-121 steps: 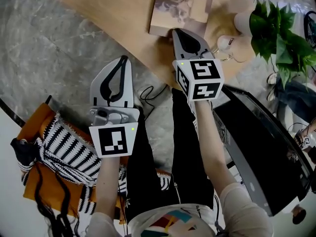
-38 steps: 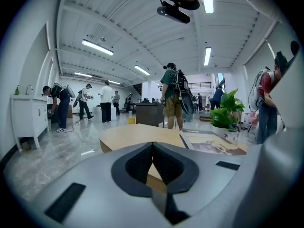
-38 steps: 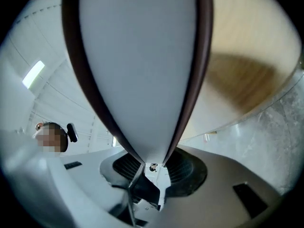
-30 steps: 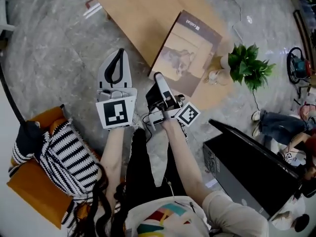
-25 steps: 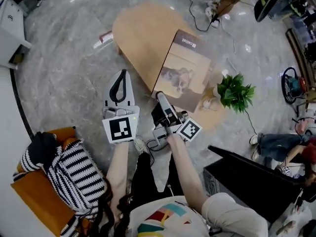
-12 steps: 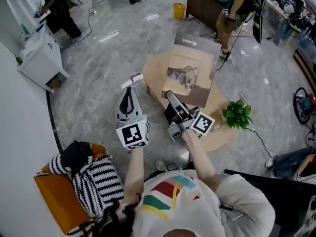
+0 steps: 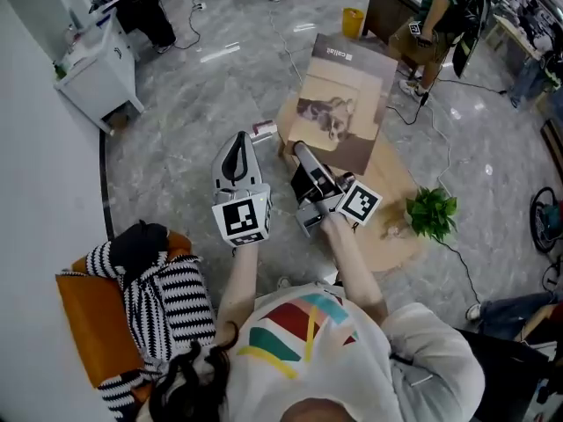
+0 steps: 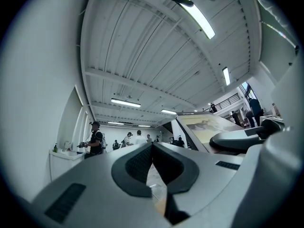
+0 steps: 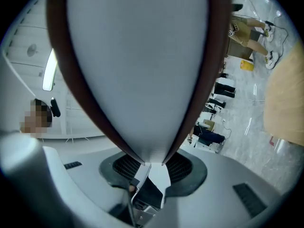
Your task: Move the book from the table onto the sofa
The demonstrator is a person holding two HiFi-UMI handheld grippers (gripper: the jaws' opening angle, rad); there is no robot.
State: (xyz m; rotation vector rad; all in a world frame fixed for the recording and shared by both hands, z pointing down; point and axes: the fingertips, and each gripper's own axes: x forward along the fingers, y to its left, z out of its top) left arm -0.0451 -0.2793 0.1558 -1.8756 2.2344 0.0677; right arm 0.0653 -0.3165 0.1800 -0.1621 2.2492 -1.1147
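Open, hall-like lab workspace: a polished grey stone floor (image 7: 176,148) with cables (image 7: 447,141) trailing beside a low wooden surface (image 7: 391,192), a high ribbed white ceiling (image 8: 142,56) with strip lights (image 8: 197,18), and people (image 8: 95,137) standing at a white workstation (image 7: 97,77) beyond the surface.

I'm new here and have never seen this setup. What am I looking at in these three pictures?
A person holds a two-jaw gripper in each hand; there is no robot arm. The top-down picture comes from a camera on the person's head. The other two come from cameras riding on each gripper, looking along its jaws. The right gripper is clamped on a book, held up above the wooden table, where a potted plant stands. The left gripper is shut and empty.
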